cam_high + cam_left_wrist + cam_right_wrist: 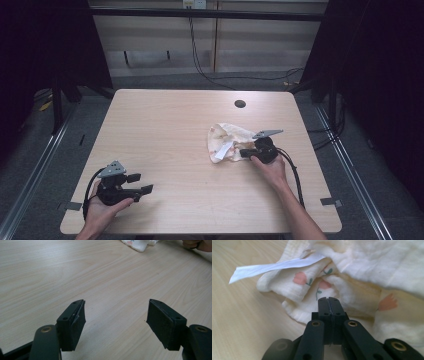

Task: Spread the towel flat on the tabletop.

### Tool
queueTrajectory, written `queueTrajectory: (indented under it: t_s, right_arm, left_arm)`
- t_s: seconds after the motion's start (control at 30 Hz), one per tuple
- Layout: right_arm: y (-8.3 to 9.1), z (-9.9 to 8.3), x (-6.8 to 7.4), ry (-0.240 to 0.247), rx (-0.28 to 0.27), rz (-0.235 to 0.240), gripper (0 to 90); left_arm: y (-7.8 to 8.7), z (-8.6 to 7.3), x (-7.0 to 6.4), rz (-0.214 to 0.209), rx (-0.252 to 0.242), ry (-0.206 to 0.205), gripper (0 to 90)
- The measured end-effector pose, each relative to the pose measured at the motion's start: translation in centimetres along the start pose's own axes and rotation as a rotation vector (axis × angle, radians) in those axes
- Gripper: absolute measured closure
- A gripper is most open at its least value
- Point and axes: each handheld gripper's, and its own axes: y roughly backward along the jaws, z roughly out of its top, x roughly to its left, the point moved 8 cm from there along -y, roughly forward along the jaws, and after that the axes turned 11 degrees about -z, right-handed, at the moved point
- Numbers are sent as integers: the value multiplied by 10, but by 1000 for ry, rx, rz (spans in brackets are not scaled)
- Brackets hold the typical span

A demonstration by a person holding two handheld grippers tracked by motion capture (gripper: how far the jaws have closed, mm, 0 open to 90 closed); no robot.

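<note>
Item under handling: a cream muslin cloth [227, 141] printed with small pink flowers, lying crumpled on the right half of the counter [165, 130], slightly toward the far side of centre. A white label strip [274, 266] trails from its near-left folds.

Right tongs [245, 152]: positioned at the cloth's right edge, jaws pressed together. In the right gripper view the tips meet at a rolled hem fold [312, 302]; whether fabric is actually pinched between them or merely lies beyond them cannot be told.

Left tongs [142, 183]: resting low at the near-left of the counter, well apart from the cloth, jaws spread wide with nothing between them. Bare wood shows between the pads [162, 325] in the left gripper view.

Handling assessment: the cloth appears light, soft and entirely limp. It will sag, drag and unfold when lifted, and will not hold a shape. The crinkled weave should give good friction, so slipping is unlikely. No breakage risk.

Recommended hold: a hem or corner, where layers are doubled, rather than the loose middle, which would bunch. The label strip looks too flimsy to bear a pull. A second hold on a separate corner by the left tongs would allow spreading.
</note>
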Motion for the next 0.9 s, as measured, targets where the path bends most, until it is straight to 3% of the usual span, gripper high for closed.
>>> queueTrajectory:
  t_s: [0.13, 0.2, 0.37, 0.47, 0.57, 0.67, 0.77, 0.9]
  right_arm:
    - [-1, -1, 17, 8, 13, 60, 898]
    - [-1, -1, 23, 14, 16, 73, 899]
    - [2, -4, 38, 49, 35, 98, 899]
    - [5, -7, 47, 67, 36, 116, 899]
    - [6, -8, 54, 80, 38, 128, 899]
    - [7, -10, 61, 92, 40, 146, 899]
    - [9, -12, 70, 108, 51, 160, 899]
    - [10, -14, 89, 149, 49, 201, 899]
  left_arm:
    - [-1, 0, -1, 3, 3, 0, 312]
    - [0, 0, 1, 12, -2, 22, 337]
    - [1, 2, 3, 14, -17, 25, 358]
    - [-6, 9, 8, 44, -26, 31, 394]
    - [-23, 23, 5, 29, -6, -4, 438]
    - [-43, 41, -6, -21, 1, -41, 510]
    - [-59, 47, -13, -41, 16, -51, 557]
    - [-70, 44, -21, -74, 60, -73, 577]
